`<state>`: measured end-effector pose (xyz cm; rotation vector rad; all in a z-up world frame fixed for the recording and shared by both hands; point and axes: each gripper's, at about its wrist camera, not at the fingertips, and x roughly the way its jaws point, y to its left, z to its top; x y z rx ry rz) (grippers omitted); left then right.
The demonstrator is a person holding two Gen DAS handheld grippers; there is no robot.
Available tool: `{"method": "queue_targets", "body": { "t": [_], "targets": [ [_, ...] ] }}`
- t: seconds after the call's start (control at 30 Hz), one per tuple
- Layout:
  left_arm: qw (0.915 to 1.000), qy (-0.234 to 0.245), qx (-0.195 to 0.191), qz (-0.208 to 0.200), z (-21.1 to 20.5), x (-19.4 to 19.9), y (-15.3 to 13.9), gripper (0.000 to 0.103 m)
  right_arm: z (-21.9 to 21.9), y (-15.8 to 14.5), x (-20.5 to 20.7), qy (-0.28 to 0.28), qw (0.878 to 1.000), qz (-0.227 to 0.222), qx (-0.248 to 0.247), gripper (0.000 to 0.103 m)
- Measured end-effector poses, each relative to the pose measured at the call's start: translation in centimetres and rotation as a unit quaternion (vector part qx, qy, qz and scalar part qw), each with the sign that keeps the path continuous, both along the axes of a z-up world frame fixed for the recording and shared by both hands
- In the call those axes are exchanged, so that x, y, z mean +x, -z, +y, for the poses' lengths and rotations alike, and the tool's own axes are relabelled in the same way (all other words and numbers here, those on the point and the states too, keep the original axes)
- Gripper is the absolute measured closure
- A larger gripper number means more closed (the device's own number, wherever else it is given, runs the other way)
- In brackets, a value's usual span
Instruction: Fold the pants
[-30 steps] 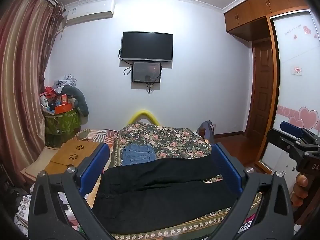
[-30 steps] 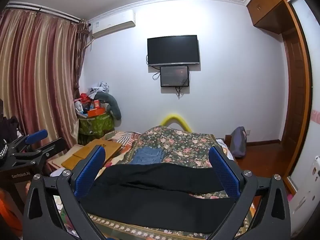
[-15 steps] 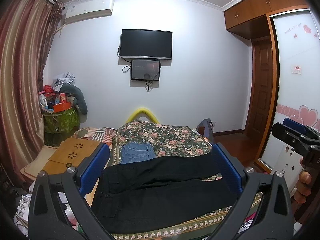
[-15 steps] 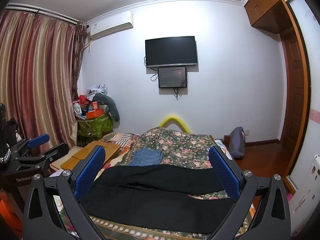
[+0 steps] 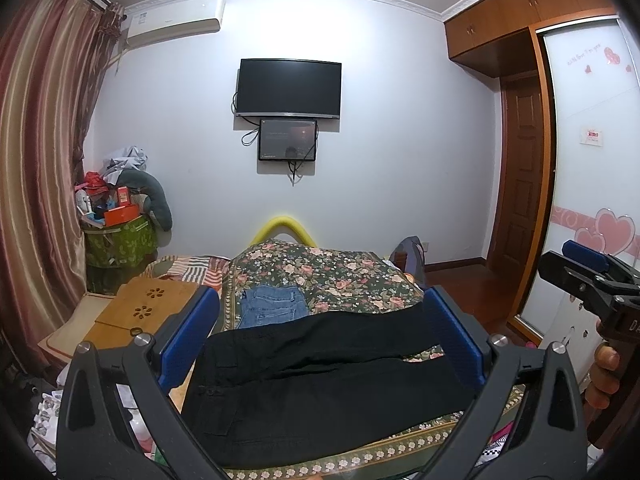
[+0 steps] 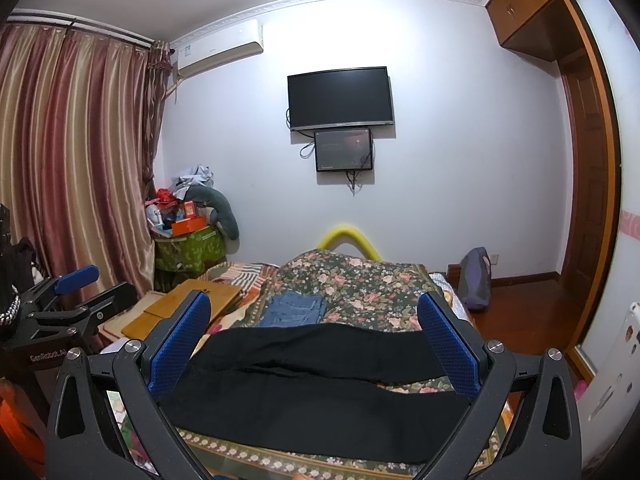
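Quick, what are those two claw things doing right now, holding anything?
Left gripper: open, holding nothing, raised above the black pants.
Right gripper: open, holding nothing, also raised above the pants.

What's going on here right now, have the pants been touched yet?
A person holds a claw in each hand above a bed. The black pants lie spread flat across the floral bedspread, not yet folded, with folded jeans behind them. The left claw and right claw are both open, gripping nothing.

White wall point(image 5: 400, 140), mounted television point(image 5: 289, 87), striped curtains point(image 6: 72, 160), wooden wardrobe point(image 5: 520, 20).
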<state>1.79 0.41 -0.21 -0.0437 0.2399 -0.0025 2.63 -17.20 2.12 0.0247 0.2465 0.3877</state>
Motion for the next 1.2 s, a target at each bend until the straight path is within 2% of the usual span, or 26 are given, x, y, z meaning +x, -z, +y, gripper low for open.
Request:
{"method": "queue_targets", "body": {
  "t": [1.2],
  "targets": [
    [0.9999, 0.01, 0.0, -0.01, -0.49, -0.43, 0.11, 0.0, 0.09, 0.03, -0.11, -0.001, 1.0, -0.008, -0.009, 0.0]
  ]
}}
